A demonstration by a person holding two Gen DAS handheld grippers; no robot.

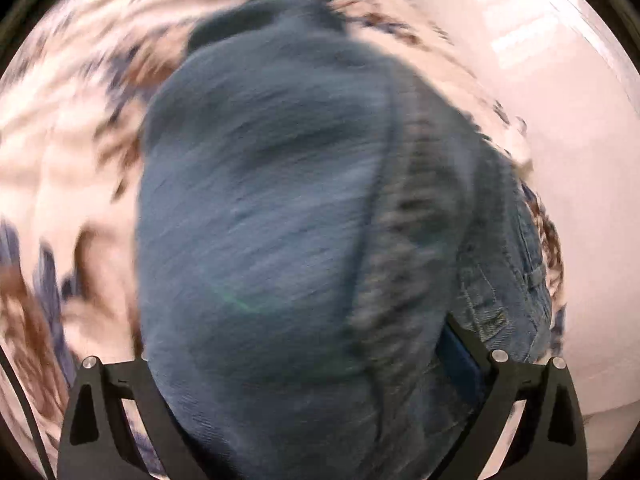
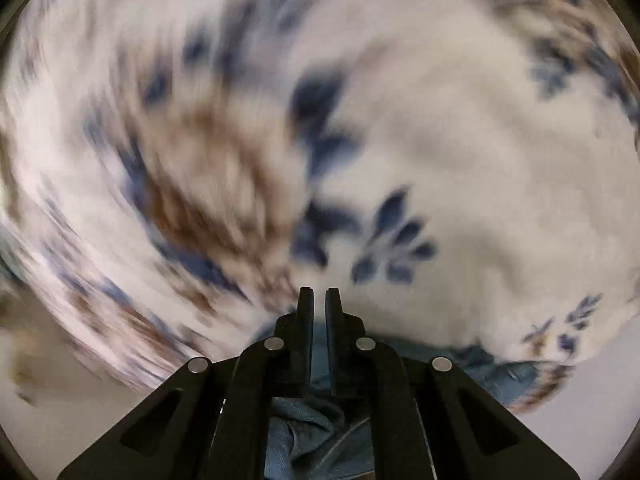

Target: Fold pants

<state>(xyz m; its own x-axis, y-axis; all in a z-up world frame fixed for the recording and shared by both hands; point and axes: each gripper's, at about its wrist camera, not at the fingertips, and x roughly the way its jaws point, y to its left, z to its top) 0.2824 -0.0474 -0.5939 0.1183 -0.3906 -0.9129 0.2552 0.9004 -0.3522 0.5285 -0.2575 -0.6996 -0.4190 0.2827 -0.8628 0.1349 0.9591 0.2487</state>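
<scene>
The blue denim pants (image 1: pixel 280 220) fill the middle of the left wrist view, blurred by motion, with a waistband and belt loop at the right. My left gripper (image 1: pixel 304 380) has its jaws wide apart, and the denim bulges between them. In the right wrist view, my right gripper (image 2: pixel 319 294) has its fingers nearly together, with bunched denim (image 2: pixel 312 432) between them lower down. The pants hang below and behind this gripper.
A white bedsheet with blue and brown flower prints (image 2: pixel 400 140) lies under everything and fills the right wrist view. A pale wall or floor (image 1: pixel 580 160) shows at the right of the left wrist view. Both views are motion-blurred.
</scene>
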